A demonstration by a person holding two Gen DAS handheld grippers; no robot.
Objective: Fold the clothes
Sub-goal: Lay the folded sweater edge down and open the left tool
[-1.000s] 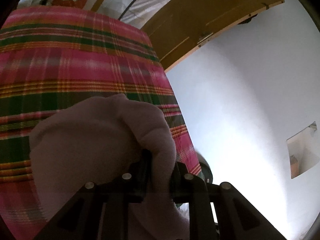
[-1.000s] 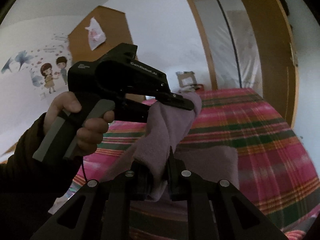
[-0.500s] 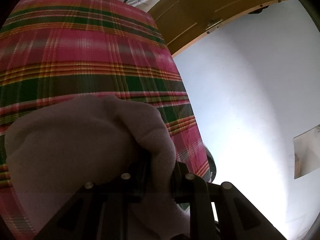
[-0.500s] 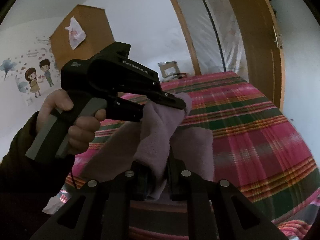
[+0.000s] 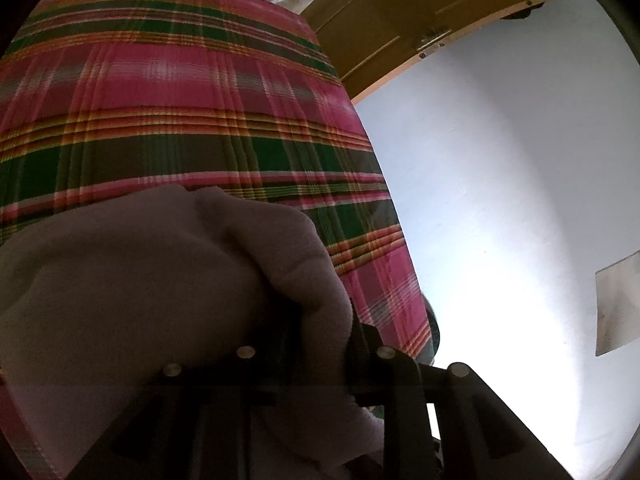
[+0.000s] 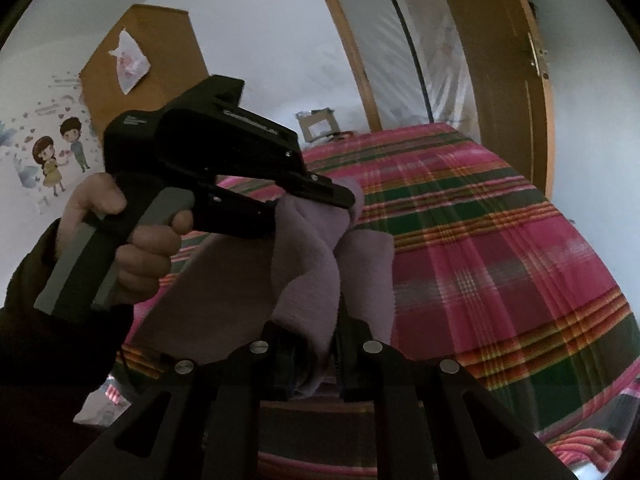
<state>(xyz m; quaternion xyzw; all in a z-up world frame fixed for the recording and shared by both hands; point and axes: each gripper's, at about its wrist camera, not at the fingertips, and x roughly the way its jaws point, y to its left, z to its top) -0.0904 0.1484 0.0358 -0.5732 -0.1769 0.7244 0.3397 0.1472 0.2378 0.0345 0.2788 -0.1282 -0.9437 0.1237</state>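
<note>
- Left wrist view: left tool (image 5: 320,344) pinching a fold of the pale lilac garment (image 5: 160,272), held up over the bed (image 5: 200,92) near its right edge.
- Right wrist view: right tool (image 6: 310,344) pressed together on another bunch of the same garment (image 6: 308,264), close beside the left tool (image 6: 320,196), left hand (image 6: 120,240) round its grip.
- Rest of the cloth hanging down between the two, lower part draped toward the bed's near edge.
- Likely risks: thick fleece slipping from either pinch, or uneven layers if grips sit on bunched cloth rather than true corners.
- Could also drag off the right edge if lowered too far over.
</note>
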